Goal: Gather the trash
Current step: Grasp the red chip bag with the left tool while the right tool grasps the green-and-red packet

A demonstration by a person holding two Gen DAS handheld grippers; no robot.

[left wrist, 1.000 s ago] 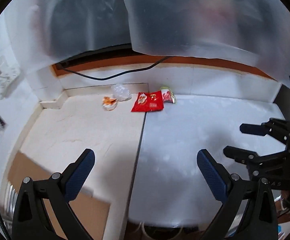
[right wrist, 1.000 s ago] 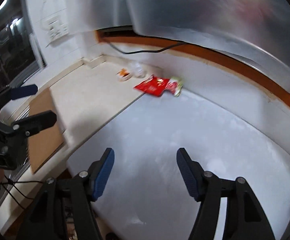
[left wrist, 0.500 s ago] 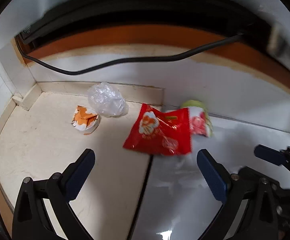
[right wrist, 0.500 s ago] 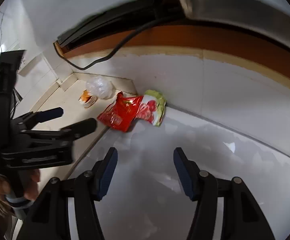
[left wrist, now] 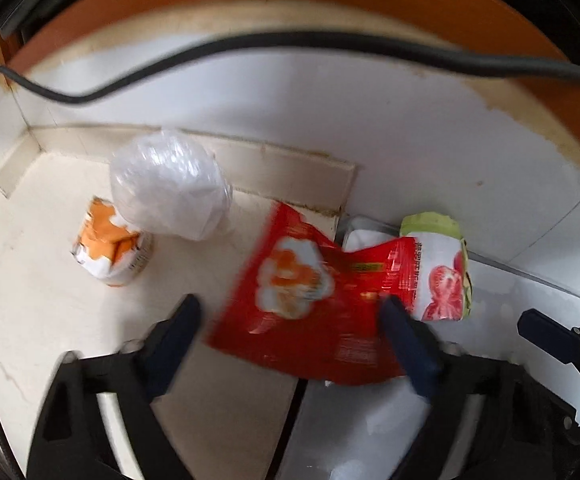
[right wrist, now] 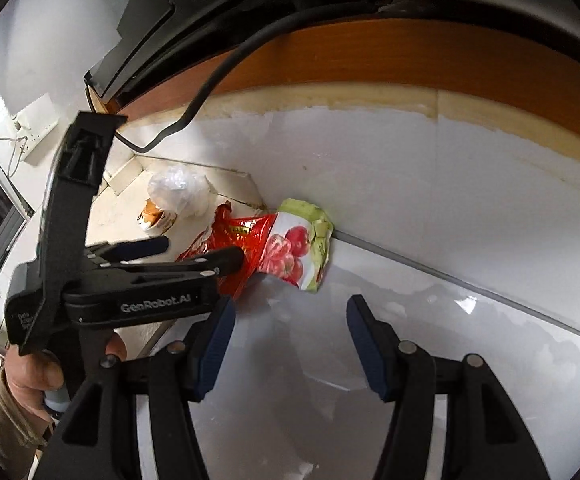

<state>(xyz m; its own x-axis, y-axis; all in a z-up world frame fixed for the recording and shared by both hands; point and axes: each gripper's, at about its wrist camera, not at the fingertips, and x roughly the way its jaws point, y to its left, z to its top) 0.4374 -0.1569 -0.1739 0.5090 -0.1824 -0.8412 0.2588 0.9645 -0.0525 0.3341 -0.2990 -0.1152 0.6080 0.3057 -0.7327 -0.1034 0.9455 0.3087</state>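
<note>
Red crinkled foil, a flat snack wrapper (left wrist: pixel 309 300), lies on the counter by the back wall, straddling the seam between the cream slab and the white one, with my left gripper (left wrist: pixel 290 320) spread wide, a finger on either side of it and nothing held. Touching its right edge is a green-and-white tomato-print packet (right wrist: pixel 299 248), near which my right gripper (right wrist: pixel 290 316) hovers, also open and empty. I judge both featherlight, limp and slippery, so I would pinch a raised, creased edge.
</note>
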